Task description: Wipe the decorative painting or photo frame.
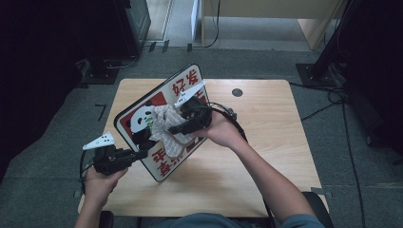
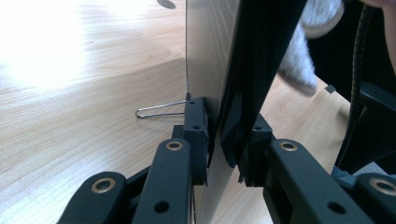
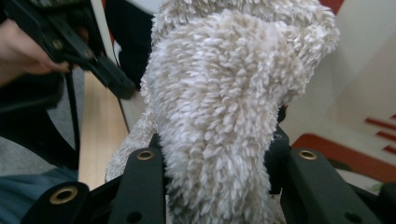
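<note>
While I wipe | left gripper (image 1: 142, 154) clamps sign (image 1: 178, 88) edge at 7 o'clock | right gripper (image 1: 177, 128) clenches cloth (image 1: 166, 135), mid-sign | risk: hard push slips sign free

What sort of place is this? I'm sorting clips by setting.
Probably a lab or office recording corner: a small wooden table on grey carpet, loose cables along the floor, and dark equipment stands around it.

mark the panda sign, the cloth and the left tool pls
panda sign (image 1: 142, 118), high view, on the panda's white face.
cloth (image 3: 219, 107), right gripper view, on the fluffy middle of the bunch.
left tool (image 2: 224, 154), left gripper view, between its tips clamped on the sign's edge.
</note>
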`<state>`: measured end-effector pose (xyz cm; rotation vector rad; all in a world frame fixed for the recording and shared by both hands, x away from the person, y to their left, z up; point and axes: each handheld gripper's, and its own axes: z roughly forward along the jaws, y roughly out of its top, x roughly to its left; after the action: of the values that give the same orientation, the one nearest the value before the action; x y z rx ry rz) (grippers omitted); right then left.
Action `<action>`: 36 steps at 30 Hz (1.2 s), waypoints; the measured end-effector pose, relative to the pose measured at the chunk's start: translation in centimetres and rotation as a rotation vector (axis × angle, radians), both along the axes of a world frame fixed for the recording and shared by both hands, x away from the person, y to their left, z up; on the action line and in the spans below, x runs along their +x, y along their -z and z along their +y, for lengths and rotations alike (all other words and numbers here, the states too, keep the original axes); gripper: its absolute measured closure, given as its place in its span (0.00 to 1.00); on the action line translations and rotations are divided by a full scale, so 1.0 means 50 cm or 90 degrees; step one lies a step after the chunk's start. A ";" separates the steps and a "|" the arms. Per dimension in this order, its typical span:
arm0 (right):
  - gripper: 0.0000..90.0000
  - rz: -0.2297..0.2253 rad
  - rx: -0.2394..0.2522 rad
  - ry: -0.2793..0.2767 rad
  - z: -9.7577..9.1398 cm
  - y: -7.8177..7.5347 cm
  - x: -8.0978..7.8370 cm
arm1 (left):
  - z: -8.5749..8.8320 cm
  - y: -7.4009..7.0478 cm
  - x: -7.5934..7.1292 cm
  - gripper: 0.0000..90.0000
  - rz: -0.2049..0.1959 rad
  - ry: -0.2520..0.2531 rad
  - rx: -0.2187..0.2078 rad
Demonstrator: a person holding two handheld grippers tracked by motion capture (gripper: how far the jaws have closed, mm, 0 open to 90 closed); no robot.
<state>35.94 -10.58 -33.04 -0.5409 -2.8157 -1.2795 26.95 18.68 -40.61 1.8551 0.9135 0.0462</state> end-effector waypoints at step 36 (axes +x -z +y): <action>0.70 0.037 0.011 0.005 -0.036 0.148 -0.020 | 0.000 0.000 0.001 0.85 -0.006 0.007 0.003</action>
<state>34.94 -12.40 -40.45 -0.5794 -2.7567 -1.2664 26.99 18.69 -40.59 1.8628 0.8980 0.0509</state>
